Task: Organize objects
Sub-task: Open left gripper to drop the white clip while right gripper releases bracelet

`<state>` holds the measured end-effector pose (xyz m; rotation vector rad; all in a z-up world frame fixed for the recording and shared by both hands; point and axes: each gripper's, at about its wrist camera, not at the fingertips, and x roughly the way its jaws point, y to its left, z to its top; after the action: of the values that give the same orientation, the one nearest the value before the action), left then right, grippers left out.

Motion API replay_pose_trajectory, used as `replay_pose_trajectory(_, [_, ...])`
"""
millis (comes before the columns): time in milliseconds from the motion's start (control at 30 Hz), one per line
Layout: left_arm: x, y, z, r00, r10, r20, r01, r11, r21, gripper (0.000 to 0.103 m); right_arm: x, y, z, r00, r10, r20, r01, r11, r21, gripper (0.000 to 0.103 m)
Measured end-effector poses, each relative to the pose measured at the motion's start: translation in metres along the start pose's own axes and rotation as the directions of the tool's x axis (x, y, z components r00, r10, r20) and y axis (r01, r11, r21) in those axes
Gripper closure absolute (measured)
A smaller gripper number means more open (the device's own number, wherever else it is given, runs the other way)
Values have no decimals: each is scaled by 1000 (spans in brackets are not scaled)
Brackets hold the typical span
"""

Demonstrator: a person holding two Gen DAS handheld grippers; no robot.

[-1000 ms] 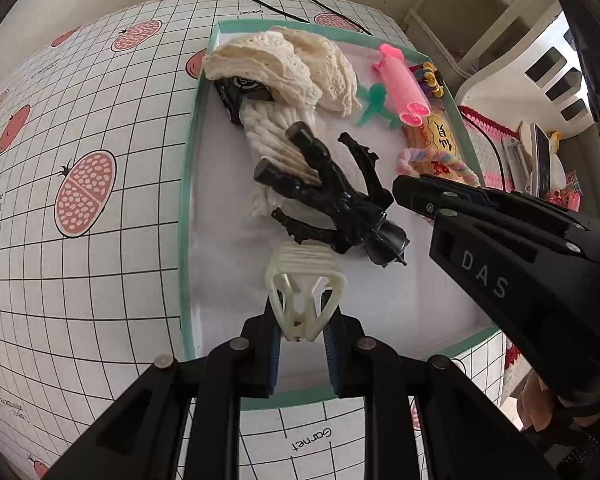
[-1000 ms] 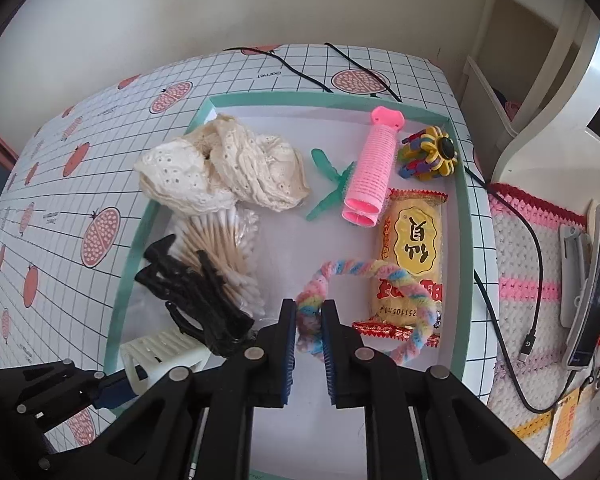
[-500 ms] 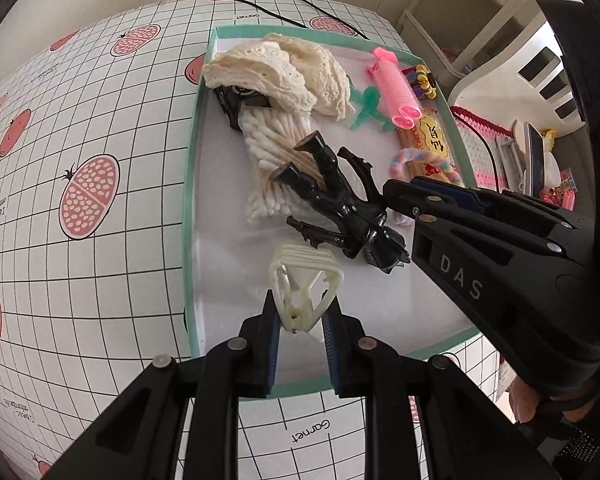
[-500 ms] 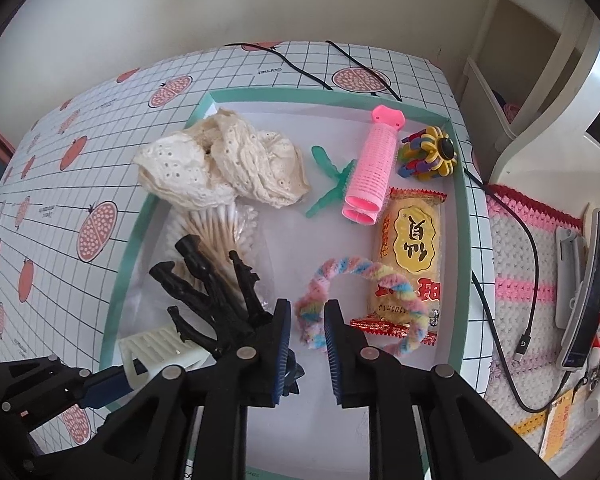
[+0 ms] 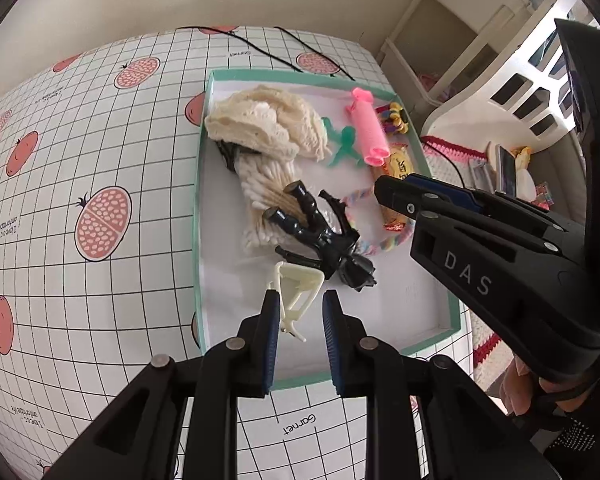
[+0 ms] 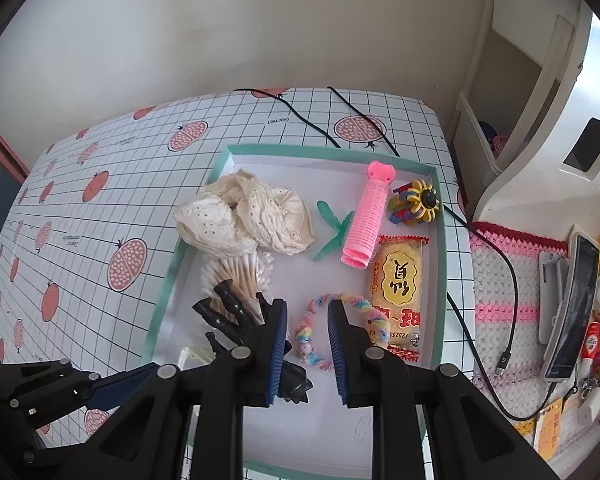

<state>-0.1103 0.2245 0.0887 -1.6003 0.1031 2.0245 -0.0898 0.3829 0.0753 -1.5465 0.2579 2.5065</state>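
Pomegranate-print tablecloth [image 5: 100, 160] carries a mint-rimmed tray [image 5: 198, 200], and over its near end our left gripper [image 5: 298, 312] pinches a cream claw clip [image 5: 296, 284] that juts out beyond its fingertips. We judge that grip thin and off to one pad, so we should carry the clip level and slowly, clear of the black claw clip [image 5: 320, 236] just past the fingertips. Our right gripper [image 6: 307, 320] stands narrowly parted on nothing, with the black clip against the outside of its left finger and a rainbow hair tie [image 6: 304, 340] beyond the gap.
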Motion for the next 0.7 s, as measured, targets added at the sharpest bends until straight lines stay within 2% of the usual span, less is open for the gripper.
replay_pose_trajectory(33, [6, -5, 5, 1000, 3, 10, -3, 1000, 1, 81, -2, 0, 0, 1000, -1, 5, 1, 1000, 2, 79])
replay_pose_trajectory(167, [-8, 4, 8, 998, 22, 62, -21, 1000, -21, 81, -6, 0, 1, 1000, -4, 18, 4, 1000, 6, 79])
replay_pose_trajectory(367, [-21, 25, 16, 984, 78, 162, -67, 995, -71, 79, -5, 4, 1, 1000, -12, 17, 12, 1000, -6, 79])
replay_pose_trajectory(467, [-23, 37, 18, 977, 99, 189, -81, 992, -101, 64, -4, 6, 1, 1000, -18, 17, 18, 1000, -9, 79])
replay_pose_trajectory(533, [-22, 43, 19, 973, 114, 200, -92, 989, -115, 58, -2, 7, 1, 1000, -18, 16, 18, 1000, -7, 79])
replay_pose_trajectory(700, [-19, 58, 20, 965, 148, 216, -114, 980, -161, 39, 0, 9, 0, 1000, -12, 17, 13, 1000, -11, 53])
